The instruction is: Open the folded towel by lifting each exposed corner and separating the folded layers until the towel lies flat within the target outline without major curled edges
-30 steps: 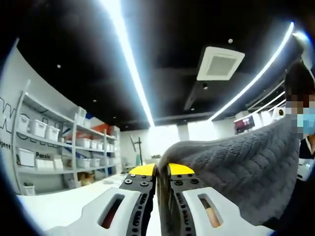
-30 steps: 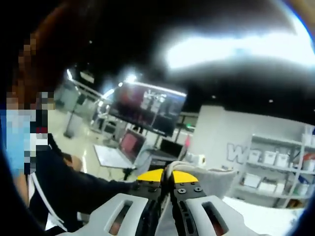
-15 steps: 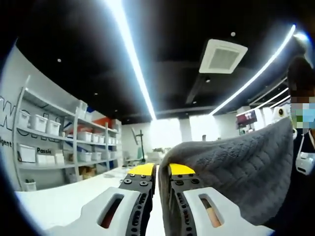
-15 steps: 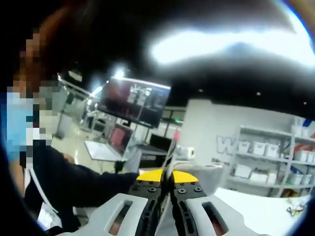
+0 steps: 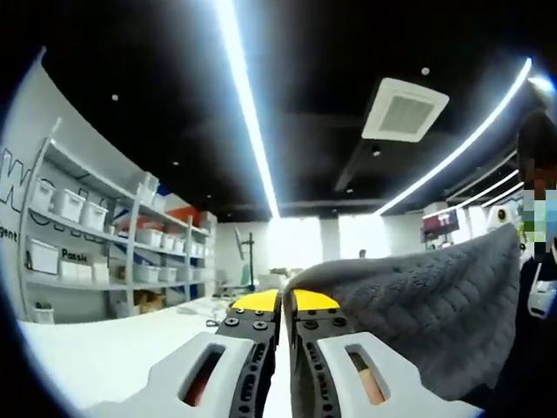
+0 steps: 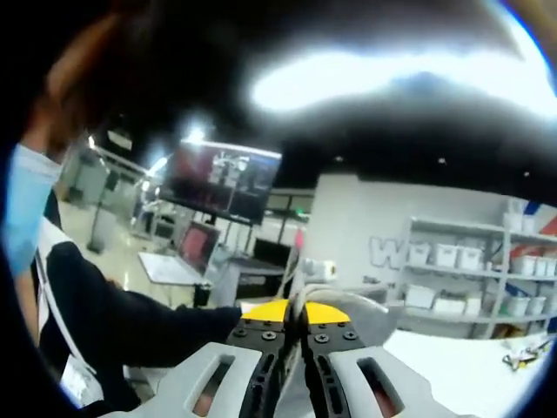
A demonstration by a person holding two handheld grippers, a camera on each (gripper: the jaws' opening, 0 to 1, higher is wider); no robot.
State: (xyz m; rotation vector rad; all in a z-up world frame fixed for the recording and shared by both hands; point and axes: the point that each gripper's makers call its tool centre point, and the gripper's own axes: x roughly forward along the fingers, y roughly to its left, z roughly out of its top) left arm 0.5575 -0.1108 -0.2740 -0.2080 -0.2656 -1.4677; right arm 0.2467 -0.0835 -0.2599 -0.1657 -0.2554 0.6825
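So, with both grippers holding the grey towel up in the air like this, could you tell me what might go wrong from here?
1. The left gripper has its jaws shut on just an edge of the grey ribbed towel; the thin bite could slip under the hanging weight.
2. The right gripper also pinches only a small fold, so one corner may drop first.
3. Both views point up at the ceiling and shelves, so lowering into the outline would be blind, and edges may curl.

— We lost the towel (image 5: 418, 322) where it ran off the left gripper view's lower right edge.
— And we couldn't read the blurred wall lettering (image 6: 389, 252) in the right gripper view.
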